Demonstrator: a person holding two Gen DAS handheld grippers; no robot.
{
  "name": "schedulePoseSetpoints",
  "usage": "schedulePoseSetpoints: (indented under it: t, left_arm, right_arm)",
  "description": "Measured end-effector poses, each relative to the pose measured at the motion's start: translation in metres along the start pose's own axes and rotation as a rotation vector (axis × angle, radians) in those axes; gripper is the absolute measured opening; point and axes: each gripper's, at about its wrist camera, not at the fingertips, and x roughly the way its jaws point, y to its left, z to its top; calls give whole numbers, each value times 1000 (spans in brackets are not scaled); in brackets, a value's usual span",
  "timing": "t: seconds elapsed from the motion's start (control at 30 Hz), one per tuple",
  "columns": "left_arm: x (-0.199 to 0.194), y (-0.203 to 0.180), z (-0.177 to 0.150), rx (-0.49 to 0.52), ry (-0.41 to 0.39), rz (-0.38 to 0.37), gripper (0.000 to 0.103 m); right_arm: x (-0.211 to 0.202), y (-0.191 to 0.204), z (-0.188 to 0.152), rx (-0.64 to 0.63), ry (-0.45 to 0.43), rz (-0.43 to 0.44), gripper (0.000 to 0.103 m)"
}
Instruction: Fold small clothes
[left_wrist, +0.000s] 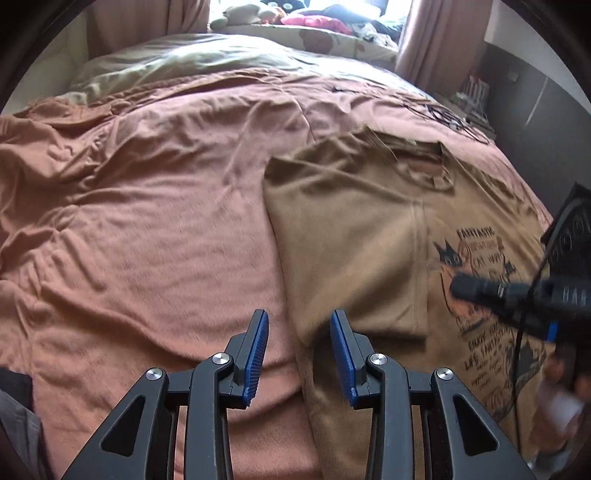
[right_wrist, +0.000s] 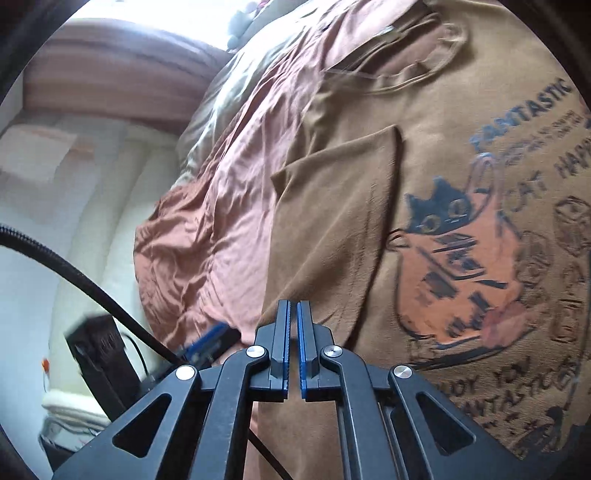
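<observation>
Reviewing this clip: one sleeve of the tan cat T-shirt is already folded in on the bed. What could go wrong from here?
1. The right gripper is shut with no cloth visibly between its pads, so it may have missed its grab.
2. The left gripper is open above the T-shirt edge; closing there could pinch the pink bedspread as well.
3. The bedspread is rumpled and soft, so the folded sleeve may slide or crease unevenly during the next fold.
</observation>
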Motion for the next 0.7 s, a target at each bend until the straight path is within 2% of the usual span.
schedulePoseSetpoints:
  t: [0.17,0.27,0.33,0.4,0.47,0.7]
  left_arm:
    - [20,2,10,-36,6,-6,37]
    - [34,2,11,-64,18,-32,36]
    - [43,-1,9,-61,37,-25,35]
    - [54,-6,4,-50,71,-1,35]
    - [59,-8,-1,-46,83,17,35]
    - [34,-12,-1,-66,80,31,35]
  right_arm:
    - [25,2,5,-39,18,-23,1]
    - [36,-3,6,-45,31,-68,1]
    - [40,-8,5,-39,54,-118,1]
    - [42,-12,3,-32,78,-128,1]
    - [32,-18,1,17,73,-110,1]
    - [-12,-19,-6,51,-4,-164,1]
